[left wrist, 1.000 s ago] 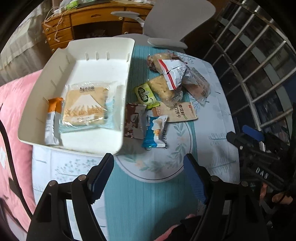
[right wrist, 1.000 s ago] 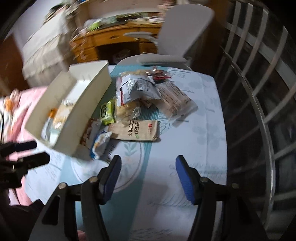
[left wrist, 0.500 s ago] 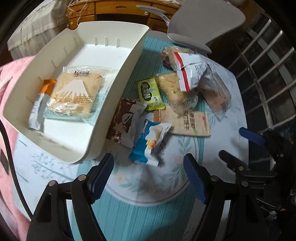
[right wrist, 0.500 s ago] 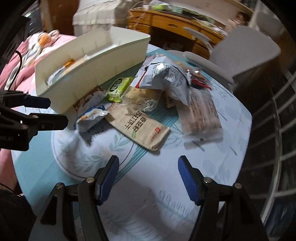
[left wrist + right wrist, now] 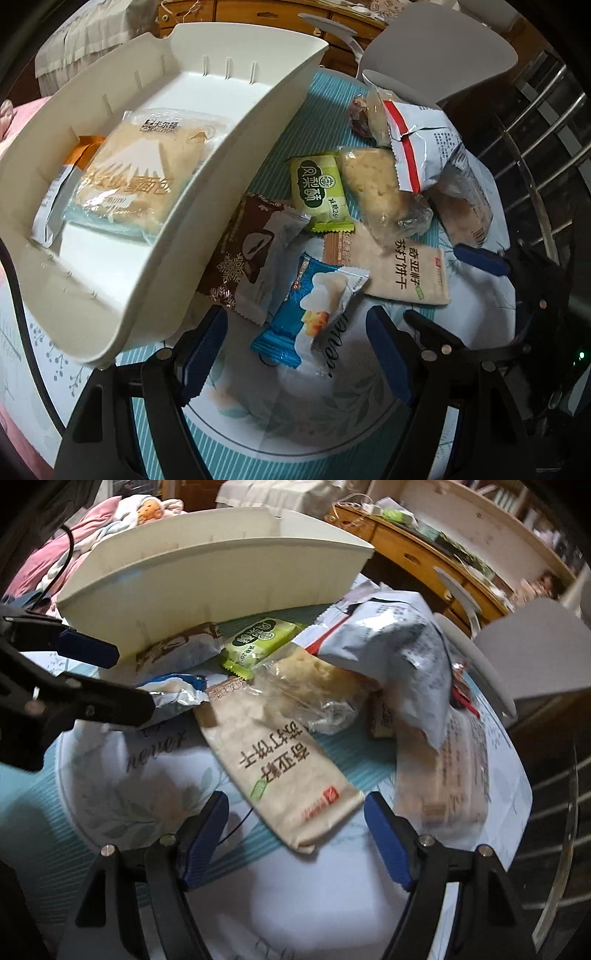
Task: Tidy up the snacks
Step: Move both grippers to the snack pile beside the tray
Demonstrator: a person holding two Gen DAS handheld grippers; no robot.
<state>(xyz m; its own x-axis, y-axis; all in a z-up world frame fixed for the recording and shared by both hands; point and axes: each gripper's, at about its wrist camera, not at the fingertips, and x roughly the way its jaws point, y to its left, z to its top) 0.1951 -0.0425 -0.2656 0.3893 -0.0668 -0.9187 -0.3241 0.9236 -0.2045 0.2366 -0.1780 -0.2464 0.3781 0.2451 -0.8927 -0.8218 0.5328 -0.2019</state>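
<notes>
While the snack packets lie heaped beside the white tray [image 5: 258, 122] on the tablecloth [image 5: 295, 417], the left gripper [image 5: 295, 343] hangs wide open over the blue packet [image 5: 310, 310], gripping nothing. Opening further, the right gripper [image 5: 295, 827] straddles the beige cracker packet's [image 5: 273, 760] near end, pads clear. Inside the tray lies a bread packet [image 5: 136, 170].

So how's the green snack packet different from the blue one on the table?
The green packet is lime with a round logo and lies flat, farther from the left gripper; the blue packet has a silver end, sits crumpled and angled, right before that gripper's open fingers. The green one overlaps the tan cracker pack. Both are small sealed wrappers outside the white tray.
</notes>
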